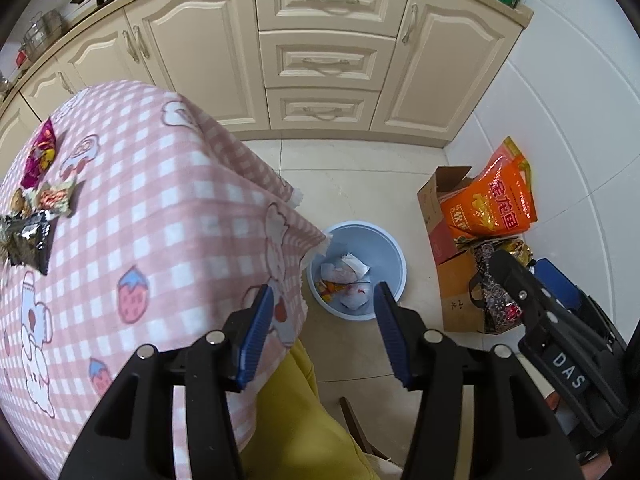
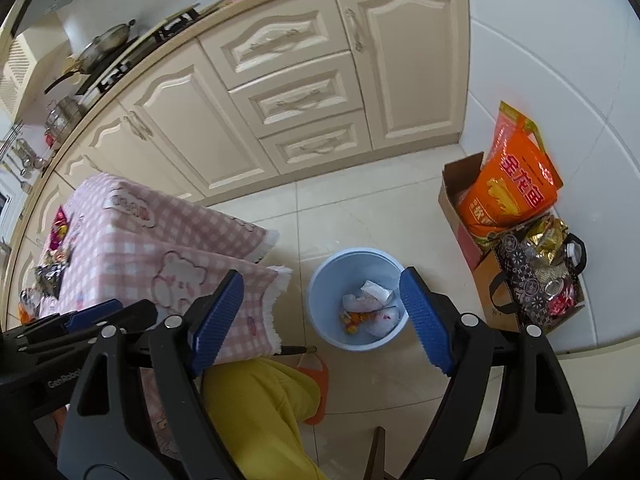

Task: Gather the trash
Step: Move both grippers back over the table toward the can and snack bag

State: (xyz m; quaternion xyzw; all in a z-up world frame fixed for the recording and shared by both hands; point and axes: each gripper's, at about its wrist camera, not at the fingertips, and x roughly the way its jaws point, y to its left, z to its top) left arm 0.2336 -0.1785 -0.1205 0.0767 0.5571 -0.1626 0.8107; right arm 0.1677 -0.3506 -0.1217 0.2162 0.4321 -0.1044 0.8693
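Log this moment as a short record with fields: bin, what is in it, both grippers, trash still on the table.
bin: light blue bin on the floor tiles beside the table's corner
bin contents: crumpled white paper and a small colourful wrapper
left gripper: open, nothing between its fingers
right gripper: open wide, nothing held, above the bin
trash left: snack wrappers on the pink checked tablecloth
nearby: cardboard box with an orange bag

Beside the smooth, matt blue plastic bin [image 2: 354, 276] holding crumpled paper [image 2: 374, 294], a soft pink checked cloth [image 1: 160, 208] lies under shiny foil wrappers [image 1: 30, 236], a cardboard box [image 2: 460, 196] stands on the glossy floor tiles [image 2: 360, 208].
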